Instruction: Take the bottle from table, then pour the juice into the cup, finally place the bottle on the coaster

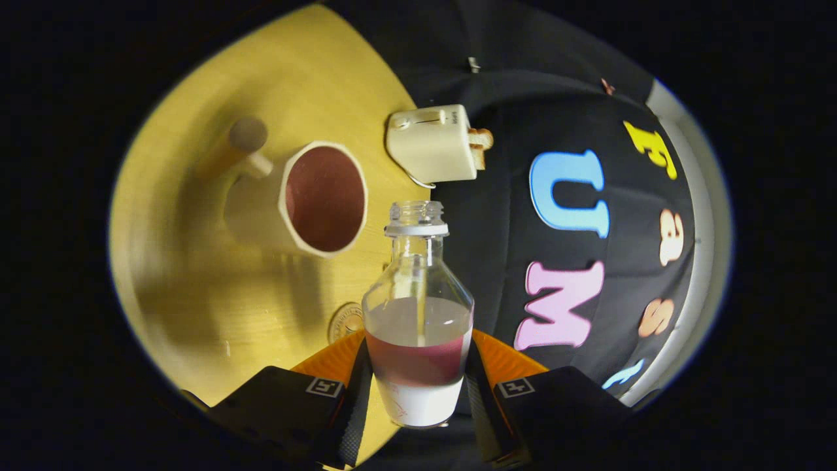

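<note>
Bottle (418, 320), uncapped, part-full of juice, clamped between both gripper (418, 386) fingers, tilted. Pour step in hand. Cup (307, 199) far left of neck; next: bring mouth over rim.

Dim, fisheye-warped, soft blurred shadows

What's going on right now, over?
Gripper shut on bottle, open-topped, red juice inside. Cup ahead beside bottle mouth, no pour visible. Toaster beyond, off the path.
</note>
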`<action>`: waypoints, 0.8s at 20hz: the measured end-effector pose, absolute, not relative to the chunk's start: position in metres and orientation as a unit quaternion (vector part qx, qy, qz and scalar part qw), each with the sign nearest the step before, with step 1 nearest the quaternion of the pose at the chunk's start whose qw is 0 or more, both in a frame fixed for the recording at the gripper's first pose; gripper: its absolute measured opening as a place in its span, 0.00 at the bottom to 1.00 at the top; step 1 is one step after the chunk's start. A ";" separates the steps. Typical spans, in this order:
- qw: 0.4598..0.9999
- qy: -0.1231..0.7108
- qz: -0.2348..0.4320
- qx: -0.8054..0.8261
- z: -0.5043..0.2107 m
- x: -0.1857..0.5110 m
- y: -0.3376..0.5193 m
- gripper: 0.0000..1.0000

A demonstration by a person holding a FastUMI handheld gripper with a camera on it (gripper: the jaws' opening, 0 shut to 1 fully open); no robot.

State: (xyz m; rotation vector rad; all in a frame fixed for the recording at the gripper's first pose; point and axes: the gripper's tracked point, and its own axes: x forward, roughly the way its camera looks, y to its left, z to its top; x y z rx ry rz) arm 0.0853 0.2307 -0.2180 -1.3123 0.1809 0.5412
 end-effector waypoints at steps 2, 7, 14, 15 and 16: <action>0.802 0.088 0.255 -0.533 -0.217 0.081 0.236 0.70; 0.894 0.094 0.303 -0.316 -0.207 0.065 0.259 0.70; 0.940 0.133 0.305 -0.080 -0.190 0.086 0.251 0.70; 0.944 0.129 0.298 -0.052 -0.182 0.096 0.246 0.70; 0.948 0.124 0.292 -0.036 -0.174 0.109 0.246 0.70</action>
